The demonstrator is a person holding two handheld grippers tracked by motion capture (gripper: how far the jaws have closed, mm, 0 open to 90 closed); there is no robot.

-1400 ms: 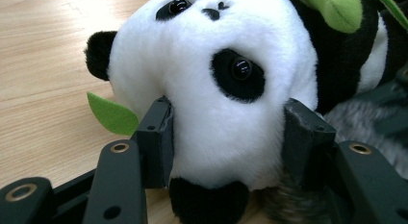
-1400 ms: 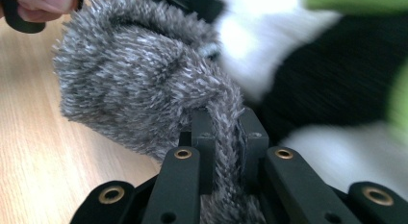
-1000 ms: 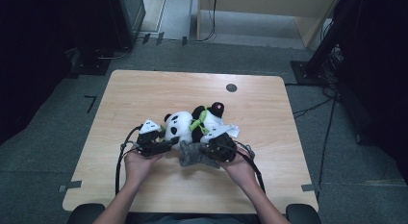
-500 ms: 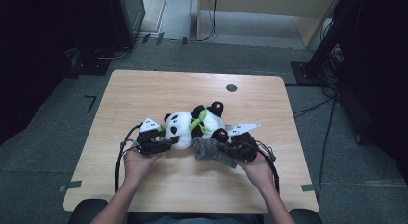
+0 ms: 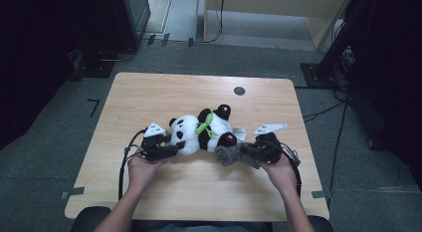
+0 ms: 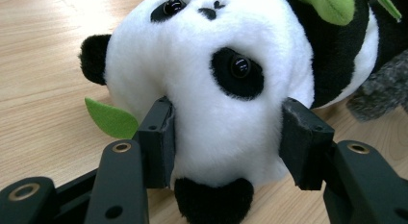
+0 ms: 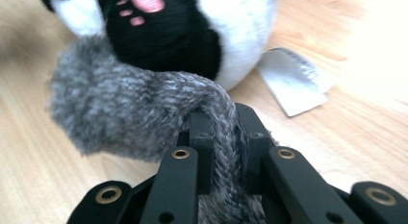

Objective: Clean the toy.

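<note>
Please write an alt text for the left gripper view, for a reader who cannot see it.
The left gripper clamps the white head of a plush panda between its two black jaws. The panda lies on a wooden table, a green felt leaf beside its head.

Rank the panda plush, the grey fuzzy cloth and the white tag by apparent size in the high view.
1. panda plush, clearly largest.
2. grey fuzzy cloth, partly hidden by the right gripper.
3. white tag, smallest.
</note>
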